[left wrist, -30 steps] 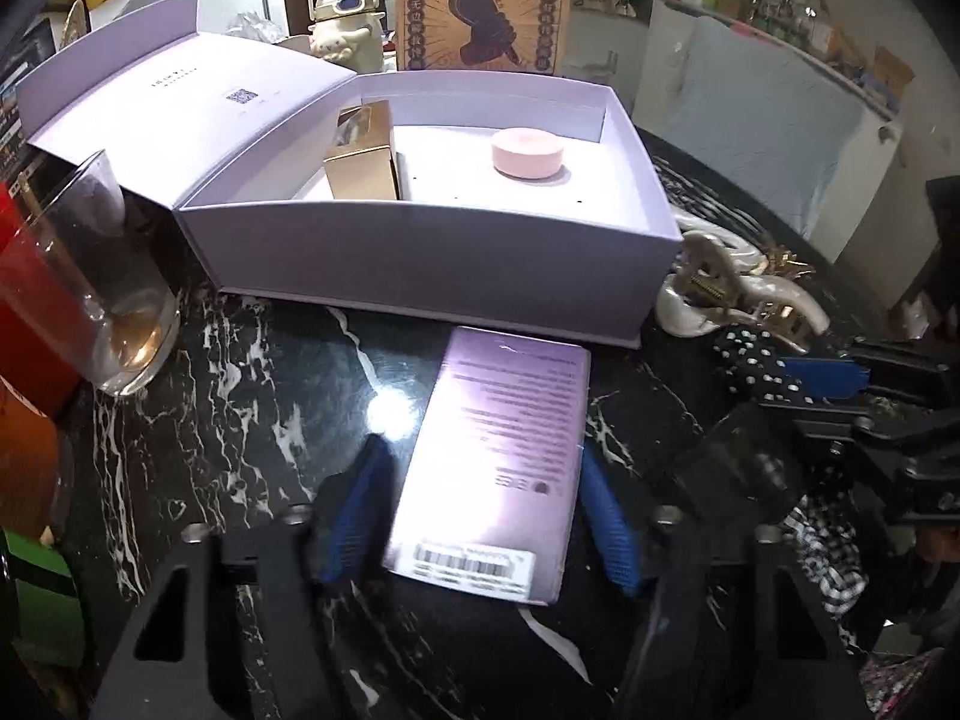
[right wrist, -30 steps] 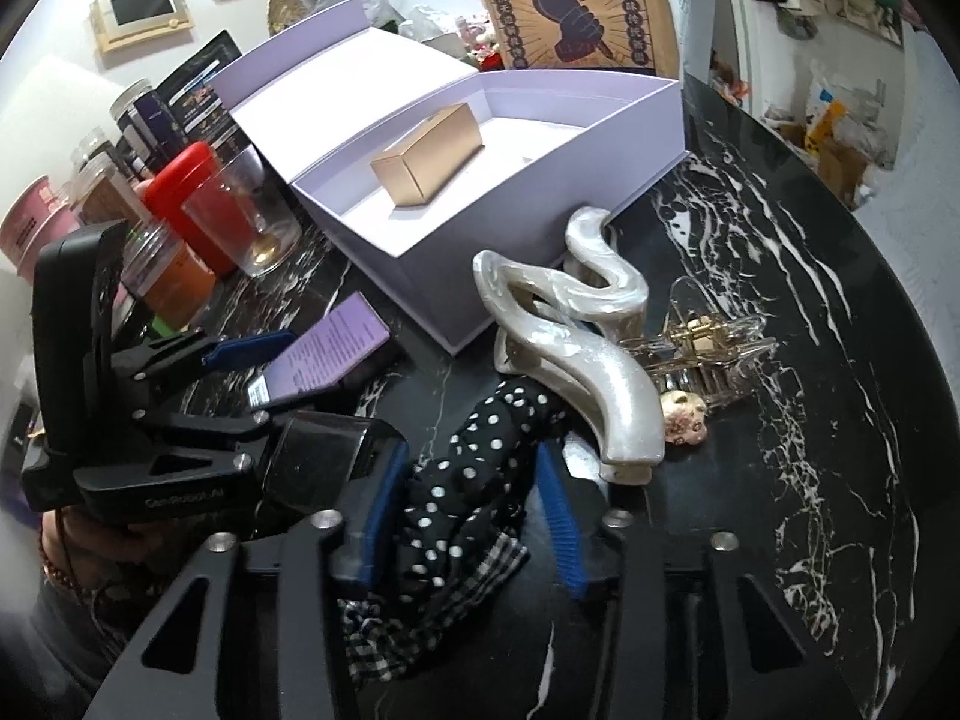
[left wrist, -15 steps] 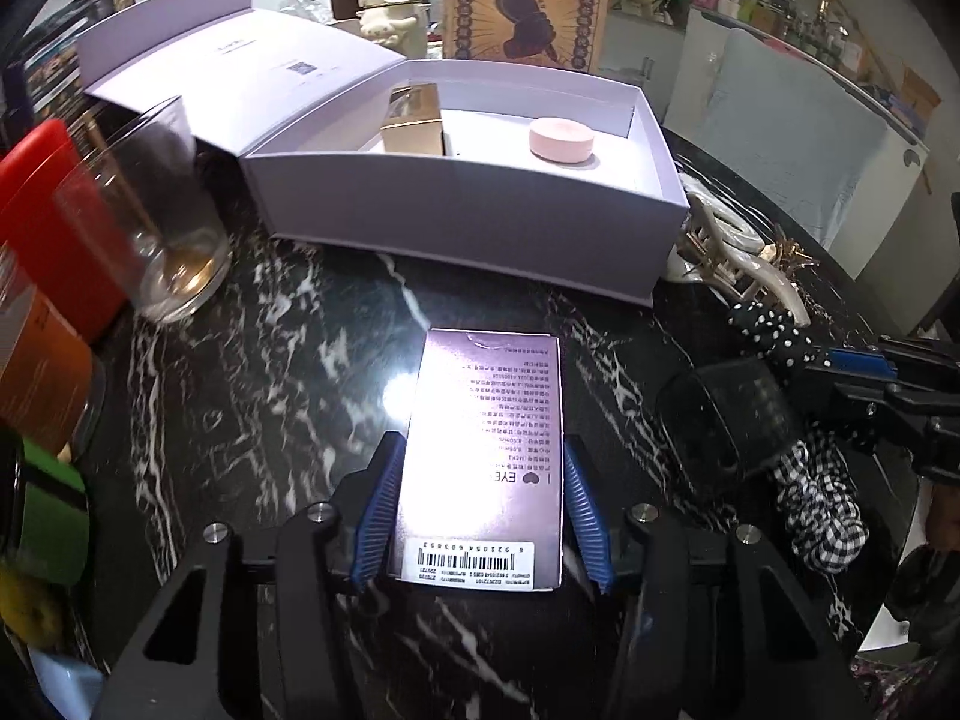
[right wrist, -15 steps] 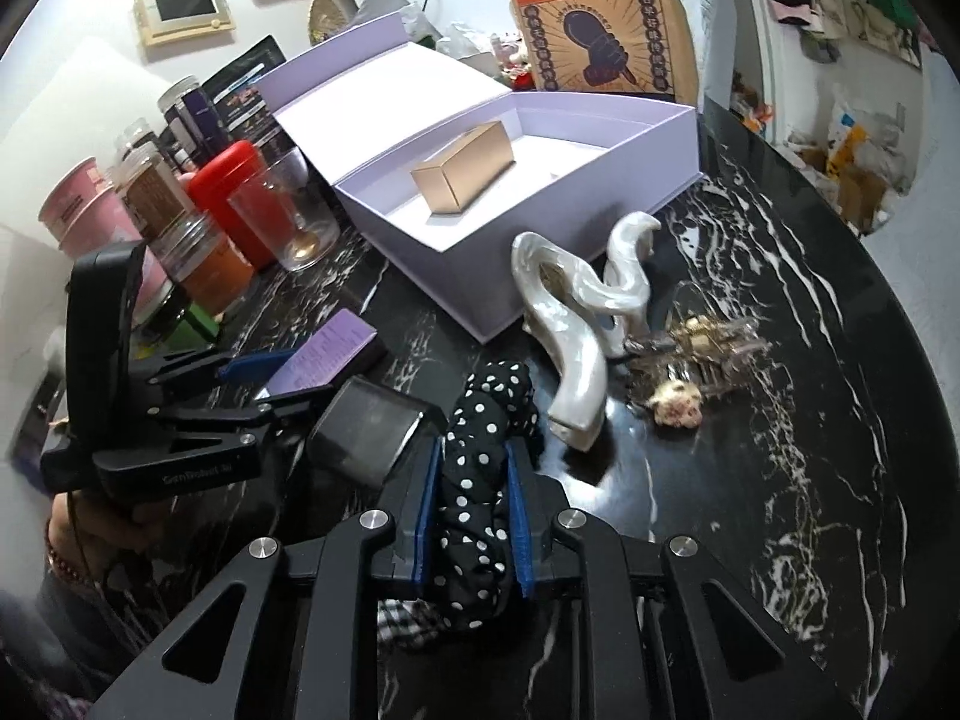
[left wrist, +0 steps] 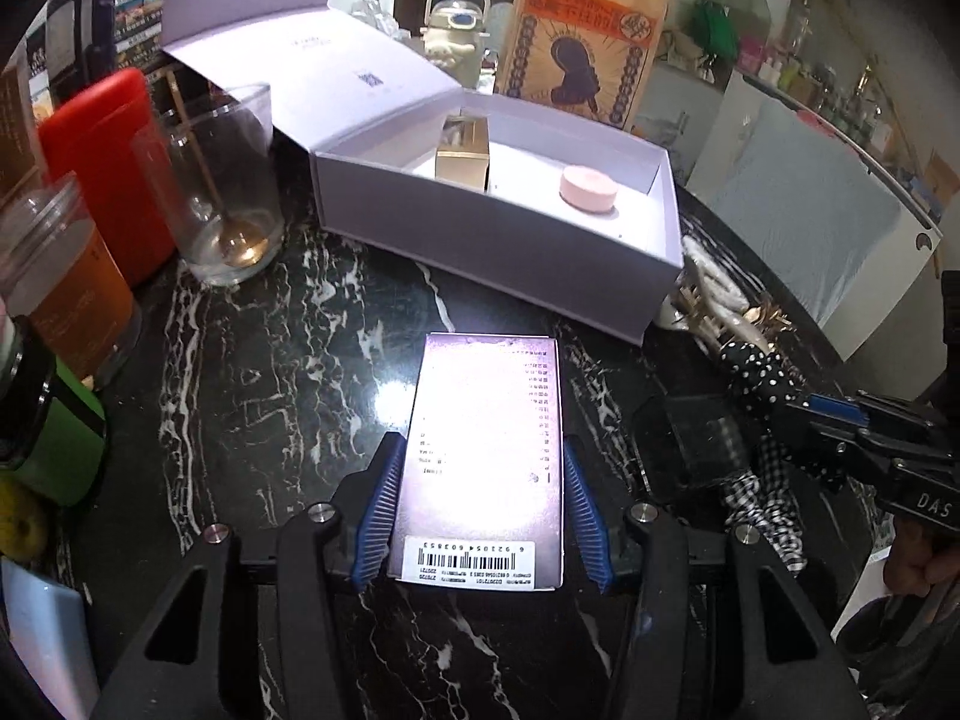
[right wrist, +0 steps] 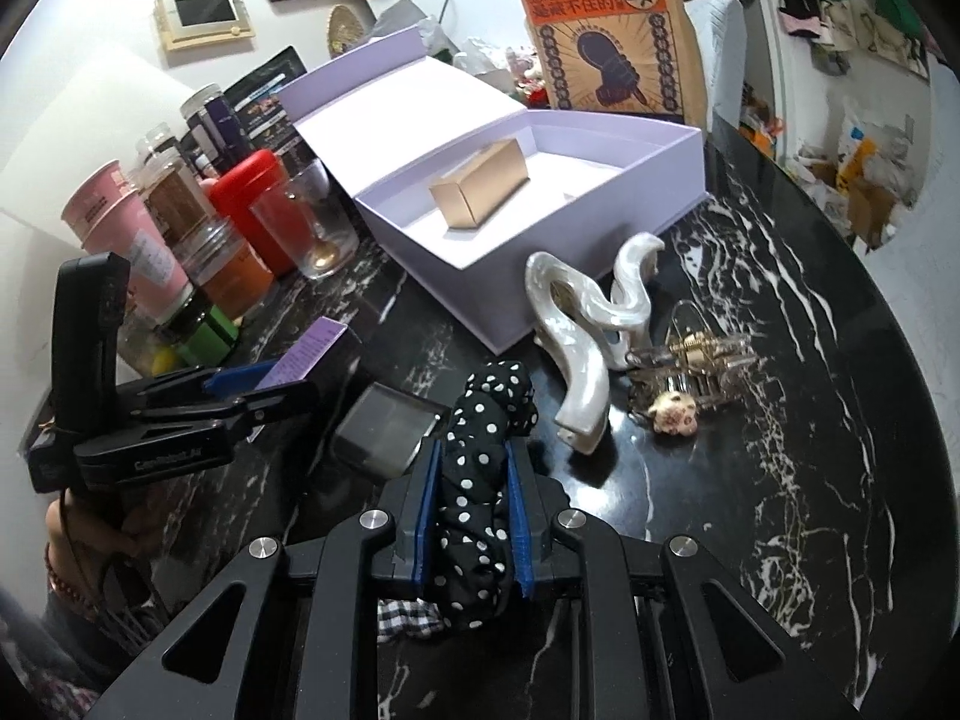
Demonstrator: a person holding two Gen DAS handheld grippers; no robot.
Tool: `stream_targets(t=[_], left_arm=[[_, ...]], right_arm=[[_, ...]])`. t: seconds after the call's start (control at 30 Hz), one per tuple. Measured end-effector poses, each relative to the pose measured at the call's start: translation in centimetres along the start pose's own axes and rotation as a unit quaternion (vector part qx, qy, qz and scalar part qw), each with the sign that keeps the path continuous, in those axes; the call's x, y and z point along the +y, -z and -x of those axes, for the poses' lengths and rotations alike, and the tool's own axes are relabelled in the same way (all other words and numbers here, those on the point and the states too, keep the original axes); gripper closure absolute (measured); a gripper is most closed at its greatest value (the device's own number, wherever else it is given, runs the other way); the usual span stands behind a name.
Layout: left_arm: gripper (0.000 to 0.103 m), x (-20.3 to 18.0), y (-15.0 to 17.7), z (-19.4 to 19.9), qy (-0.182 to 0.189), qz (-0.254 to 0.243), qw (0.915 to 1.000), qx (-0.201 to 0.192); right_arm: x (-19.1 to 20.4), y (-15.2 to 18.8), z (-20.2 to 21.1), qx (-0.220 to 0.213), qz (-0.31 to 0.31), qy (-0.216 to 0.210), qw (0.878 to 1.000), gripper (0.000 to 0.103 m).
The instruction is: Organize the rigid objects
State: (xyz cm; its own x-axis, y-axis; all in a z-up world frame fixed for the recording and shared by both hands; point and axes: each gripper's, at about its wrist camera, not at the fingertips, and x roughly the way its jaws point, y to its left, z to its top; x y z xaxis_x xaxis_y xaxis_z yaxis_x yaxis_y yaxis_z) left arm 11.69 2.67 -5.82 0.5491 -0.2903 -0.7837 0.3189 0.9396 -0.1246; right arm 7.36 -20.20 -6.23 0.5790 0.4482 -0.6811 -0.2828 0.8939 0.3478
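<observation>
My left gripper (left wrist: 483, 480) is shut on a flat purple carton (left wrist: 489, 450) with a barcode, held above the black marble table; it also shows in the right wrist view (right wrist: 306, 354). My right gripper (right wrist: 471, 480) is shut on a black polka-dot scrunchie (right wrist: 489, 420), also seen in the left wrist view (left wrist: 759, 369). The open lilac gift box (left wrist: 498, 240) stands ahead and holds a gold carton (left wrist: 465, 156) and a pink round puck (left wrist: 588, 186). In the right wrist view the box (right wrist: 600, 228) shows the gold carton (right wrist: 480, 192).
A pearly white hair claw (right wrist: 579, 336), a gold clip with a charm (right wrist: 690, 360) and a dark square case (right wrist: 387, 432) lie on the table. A drinking glass (left wrist: 222, 186), red canister (left wrist: 114, 168) and jars (left wrist: 60, 282) crowd the left. A printed paper bag (left wrist: 579, 42) stands behind the box.
The left gripper has closed on the purple carton and lifted it back from the box. The right gripper has closed on the polka-dot scrunchie and raised it.
</observation>
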Motion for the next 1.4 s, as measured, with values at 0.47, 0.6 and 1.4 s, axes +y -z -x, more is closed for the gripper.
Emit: stream_targets(t=[0.47, 0.6, 1.4], left_arm=[[0.052, -1.5, -1.7, 1.9, -0.003, -0.005, 0.9997, -0.024], [0.052, -1.9, -1.8, 2.4, -0.002, -0.008, 0.9996, -0.026], [0.052, -6.4, -4.2, 4.9, 0.033, -0.05, 0.997, -0.049]], right_arm=[[1.5, -0.8, 1.1, -0.009, 0.029, -0.007, 1.0, 0.083], [1.7, -0.9, 1.6, -0.013, 0.028, -0.003, 1.0, 0.083], [2.8, -1.5, 6.2, -0.052, 0.029, -0.015, 0.998, 0.083]])
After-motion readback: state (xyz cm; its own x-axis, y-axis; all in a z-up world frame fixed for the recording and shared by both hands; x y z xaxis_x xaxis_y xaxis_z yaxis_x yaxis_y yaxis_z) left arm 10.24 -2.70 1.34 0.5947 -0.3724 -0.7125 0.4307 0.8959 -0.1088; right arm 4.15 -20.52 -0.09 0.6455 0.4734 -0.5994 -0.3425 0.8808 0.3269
